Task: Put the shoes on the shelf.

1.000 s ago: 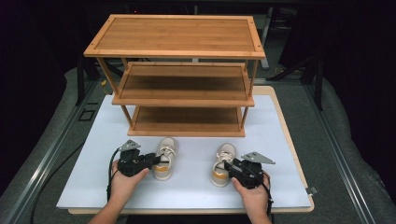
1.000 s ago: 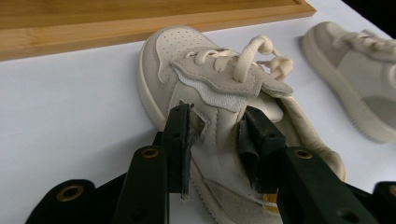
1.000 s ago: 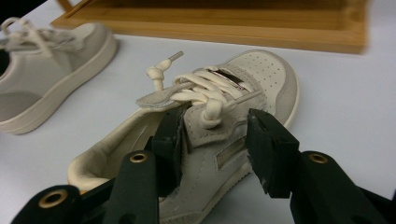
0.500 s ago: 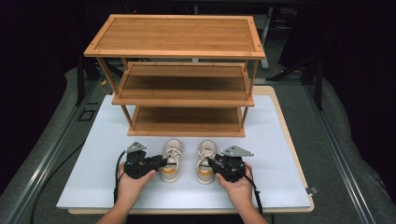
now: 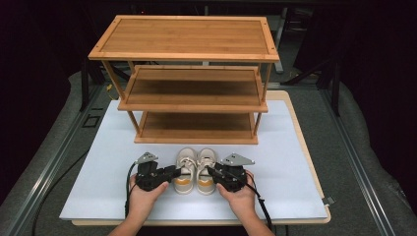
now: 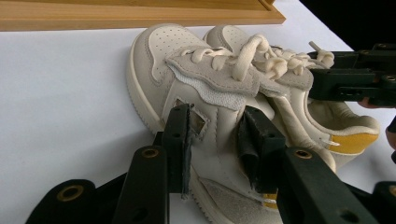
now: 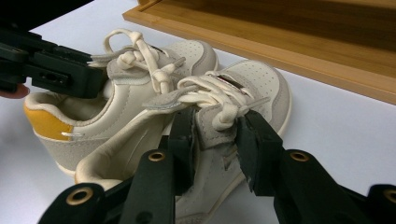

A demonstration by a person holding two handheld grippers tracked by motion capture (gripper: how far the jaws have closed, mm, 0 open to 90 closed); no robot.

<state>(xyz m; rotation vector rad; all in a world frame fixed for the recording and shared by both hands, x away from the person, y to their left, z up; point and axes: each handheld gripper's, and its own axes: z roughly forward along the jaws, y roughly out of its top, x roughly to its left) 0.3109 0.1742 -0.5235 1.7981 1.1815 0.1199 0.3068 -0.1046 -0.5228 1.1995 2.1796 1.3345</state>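
Note:
Two small cream shoes with yellow heels stand side by side, touching, on the white table top in front of a wooden three-shelf rack. My left gripper is shut on the outer side of the left shoe; its jaws clamp the side wall of that shoe. My right gripper is shut on the right shoe, its jaws pinching the tongue and laces of that shoe. Toes point toward the rack.
The rack's bottom shelf lies a short way beyond the toes, with its front edge close by. White table top stretches to both sides of the shoes. Dark floor and metal rails border the table.
Both grippers have moved inward with their shoes. The two shoes, apart a second ago, now sit pressed together at the table's middle.

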